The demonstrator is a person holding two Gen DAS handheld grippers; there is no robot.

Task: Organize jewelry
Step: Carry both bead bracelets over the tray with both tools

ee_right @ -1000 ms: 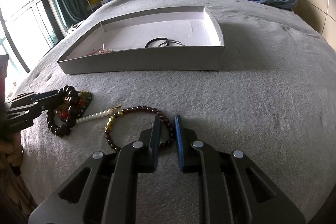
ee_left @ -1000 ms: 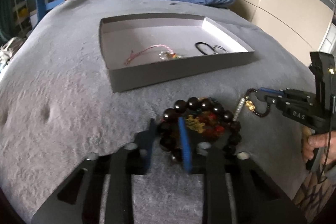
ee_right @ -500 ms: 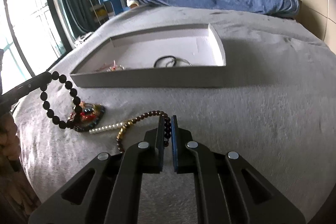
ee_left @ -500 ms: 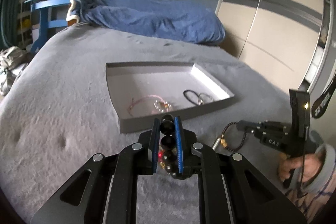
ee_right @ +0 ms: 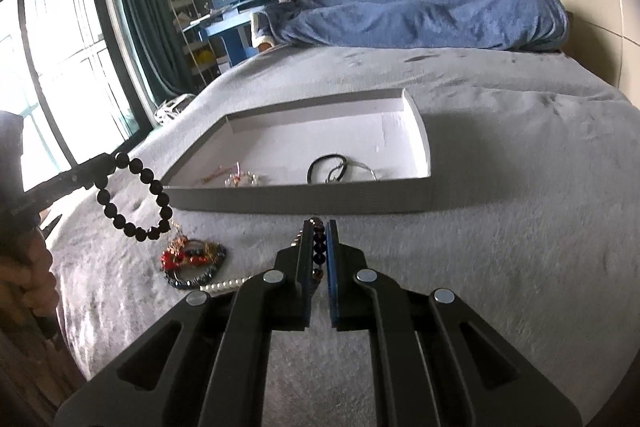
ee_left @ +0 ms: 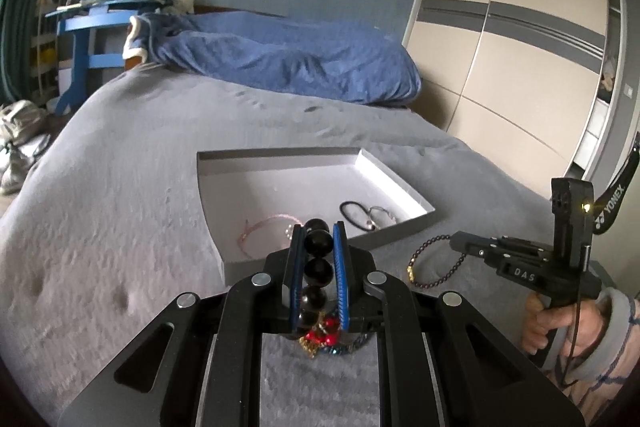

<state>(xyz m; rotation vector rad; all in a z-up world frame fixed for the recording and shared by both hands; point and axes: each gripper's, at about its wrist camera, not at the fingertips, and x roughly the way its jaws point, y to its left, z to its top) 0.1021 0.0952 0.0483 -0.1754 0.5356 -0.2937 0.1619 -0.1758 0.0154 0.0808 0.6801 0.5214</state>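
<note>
The left tool (ee_left: pixel 318 231) is clamped on the black beads (ee_left: pixel 317 269), which hang lifted off the bed (ee_left: pixel 120 187), with the box (ee_left: pixel 400 241) at 12 o'clock. The right tool (ee_right: pixel 319 227) grips the brown beads (ee_right: pixel 319 247), also raised; its box (ee_right: pixel 300 201) lies at 12 o'clock. The red trinkets (ee_right: pixel 192 257) and pearls (ee_right: pixel 226 283) rest on the bed at 9 o'clock of the right tool.

Black bead bracelet (ee_right: pixel 134 197); grey tray (ee_right: pixel 304 193); blue duvet (ee_left: pixel 288 63).
</note>
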